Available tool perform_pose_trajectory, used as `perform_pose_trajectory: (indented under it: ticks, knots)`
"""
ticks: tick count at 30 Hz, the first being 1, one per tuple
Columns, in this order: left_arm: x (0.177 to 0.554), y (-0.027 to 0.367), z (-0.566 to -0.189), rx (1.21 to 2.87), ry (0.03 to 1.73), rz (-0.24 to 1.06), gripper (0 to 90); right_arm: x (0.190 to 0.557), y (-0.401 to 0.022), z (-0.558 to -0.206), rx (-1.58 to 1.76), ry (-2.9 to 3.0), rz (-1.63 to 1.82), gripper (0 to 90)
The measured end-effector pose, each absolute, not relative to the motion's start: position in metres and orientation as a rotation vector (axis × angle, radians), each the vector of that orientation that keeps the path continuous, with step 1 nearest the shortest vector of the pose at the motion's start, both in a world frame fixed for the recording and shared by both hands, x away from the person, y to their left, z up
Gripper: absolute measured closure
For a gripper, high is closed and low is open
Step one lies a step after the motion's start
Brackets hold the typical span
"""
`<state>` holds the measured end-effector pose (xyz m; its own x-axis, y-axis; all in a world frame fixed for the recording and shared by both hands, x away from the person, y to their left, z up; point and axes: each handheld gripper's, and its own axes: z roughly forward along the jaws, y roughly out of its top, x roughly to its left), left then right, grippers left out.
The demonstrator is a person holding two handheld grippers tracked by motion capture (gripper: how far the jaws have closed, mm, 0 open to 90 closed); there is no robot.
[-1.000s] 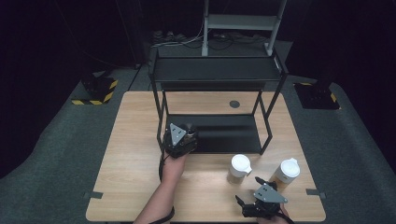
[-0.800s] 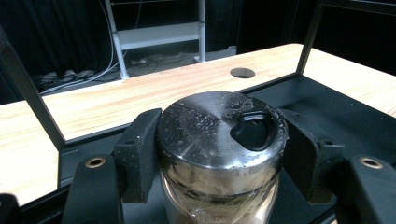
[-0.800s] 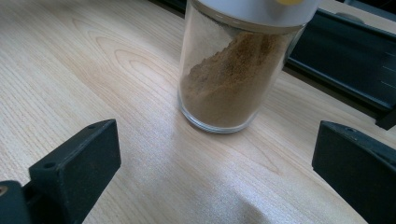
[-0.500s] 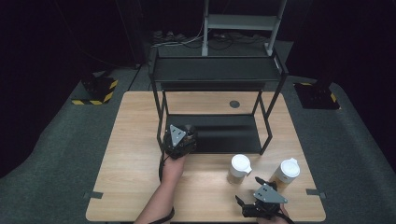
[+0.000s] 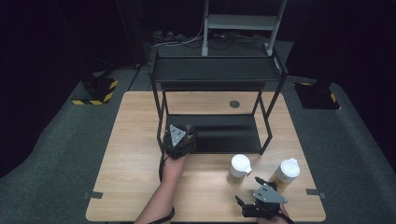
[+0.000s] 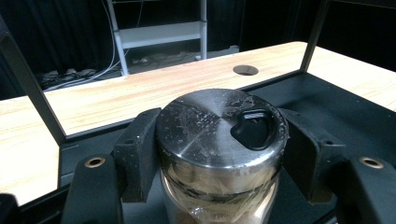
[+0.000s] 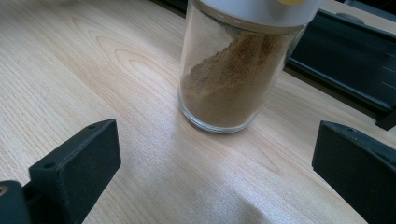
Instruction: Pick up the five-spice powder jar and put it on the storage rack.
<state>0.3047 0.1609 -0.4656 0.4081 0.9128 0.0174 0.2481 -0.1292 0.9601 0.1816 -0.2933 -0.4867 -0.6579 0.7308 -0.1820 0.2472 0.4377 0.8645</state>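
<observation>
My left gripper [image 6: 219, 161] is shut on a glass jar [image 6: 205, 128] with a scratched silver lid and a black flip tab, one jaw on each side just under the lid. In the high view this gripper [image 5: 179, 138] sits at the front left of the black rack's bottom shelf [image 5: 224, 133], covering the jar. My right gripper [image 5: 249, 190] stands open near the table's front edge. Ahead of its jaws, apart from them, stands a white-lidded jar of brown powder [image 7: 229, 79]. Two white-lidded jars [image 5: 240, 168] [image 5: 286, 171] stand on the table before the rack.
The black two-level rack has thin corner posts [image 5: 163, 119] and a top shelf [image 5: 217, 70] over the bottom one. The wooden table [image 5: 130, 154] has a round cable hole [image 5: 234, 103] behind the rack. Dark floor surrounds the table.
</observation>
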Motion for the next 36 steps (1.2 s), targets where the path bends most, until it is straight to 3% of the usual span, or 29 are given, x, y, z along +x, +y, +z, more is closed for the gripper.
perform_pose_trajectory:
  ticks: [12,19,36]
  knots:
    - [0.306,0.159,-0.461,1.641,1.058,0.796,33.6,0.182,-0.293,-0.487,0.82,2.149,1.163,0.2]
    - [0.308,0.155,-0.46,1.655,1.078,0.791,20.9,0.182,-0.294,-0.486,0.822,2.149,1.165,0.2]
    - [0.297,0.153,-0.451,1.656,1.058,0.829,12.6,0.182,-0.293,-0.487,0.816,2.149,1.163,0.2]
